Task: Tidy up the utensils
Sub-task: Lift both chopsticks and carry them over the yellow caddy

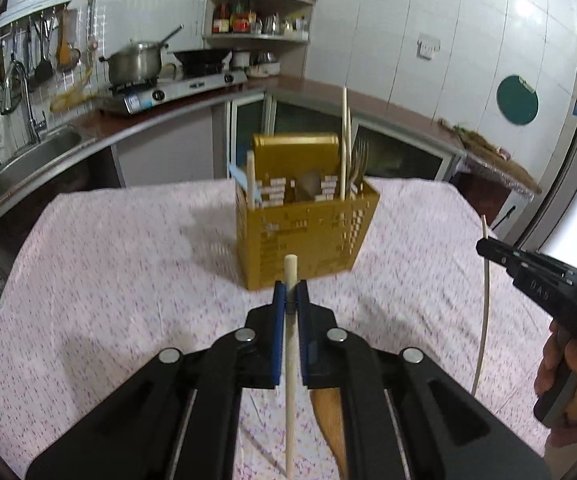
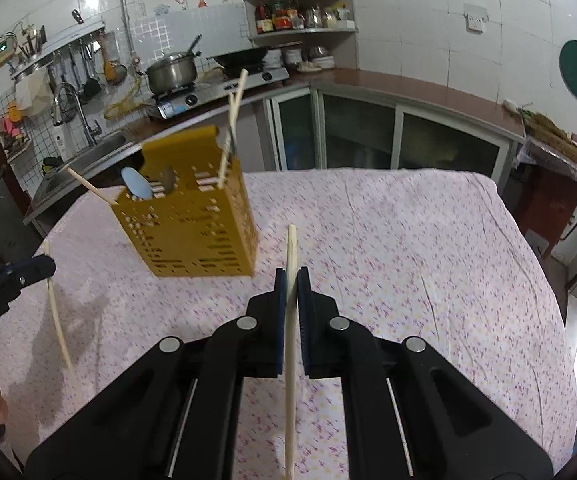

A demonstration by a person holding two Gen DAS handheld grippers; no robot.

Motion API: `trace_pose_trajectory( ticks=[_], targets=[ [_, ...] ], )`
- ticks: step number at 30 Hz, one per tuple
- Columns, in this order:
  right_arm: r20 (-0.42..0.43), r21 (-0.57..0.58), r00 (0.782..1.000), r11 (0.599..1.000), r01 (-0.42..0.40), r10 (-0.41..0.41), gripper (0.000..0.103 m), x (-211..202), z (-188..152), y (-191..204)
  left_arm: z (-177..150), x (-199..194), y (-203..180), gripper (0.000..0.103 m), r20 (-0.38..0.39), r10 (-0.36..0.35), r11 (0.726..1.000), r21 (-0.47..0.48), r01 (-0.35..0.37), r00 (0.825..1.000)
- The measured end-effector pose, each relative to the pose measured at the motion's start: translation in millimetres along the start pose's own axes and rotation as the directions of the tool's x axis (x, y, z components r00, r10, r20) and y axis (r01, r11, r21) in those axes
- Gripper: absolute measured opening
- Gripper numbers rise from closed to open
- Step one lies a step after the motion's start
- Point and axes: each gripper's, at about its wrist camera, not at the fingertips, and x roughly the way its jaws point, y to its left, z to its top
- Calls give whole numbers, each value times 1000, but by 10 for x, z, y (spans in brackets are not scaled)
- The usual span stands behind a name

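- Evidently each claw carries one chopstick, so the pair can go into the holder together.
- Left claw (image 1: 290, 290): its blue jaws are nearly closed on a pale chopstick (image 1: 290, 344), gripped just under its top end so the long part hangs down toward the cloth-covered surface (image 1: 108, 280). That leaves the lower tip free to be steered into a slot.
- Yellow utensil holder (image 1: 308, 236): it stands near the far edge of the surface, toward its middle, already holding two upright chopsticks and forks at its right side, and a blue spoon and another stick at its left.
- Right claw (image 2: 291, 280): likewise pinched narrowly on a second chopstick (image 2: 291, 352), held upright, well apart from the holder.
- Only the left view shows a wooden spatula (image 1: 330, 416) lying on the surface below the claw.
- Only the right view looks down into the holder's (image 2: 192, 224) compartments, showing the spoon bowl (image 2: 136, 184) and a stick leaning out over its left rim.
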Motion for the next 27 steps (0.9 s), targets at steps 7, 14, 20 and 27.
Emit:
trace_pose_trajectory(
  ticks=[7, 14, 20, 27],
  targets=[
    [129, 7, 991, 1000, -25, 24, 7, -162, 229, 118, 268, -217, -16, 7, 100, -17, 1000, -9, 18, 995],
    [256, 3, 965, 999, -52, 49, 7, -275, 586, 243, 714, -440, -128, 7, 201, 15, 999, 26, -20, 979],
    [338, -10, 940, 998, -56, 56, 7, -297, 946, 323, 1011, -561, -210, 7, 270, 35, 997, 52, -51, 962],
    [418, -25, 906, 997, -66, 71, 7, -208, 1301, 427, 1257, -640, -179, 7, 324, 54, 996, 48, -74, 945]
  ],
)
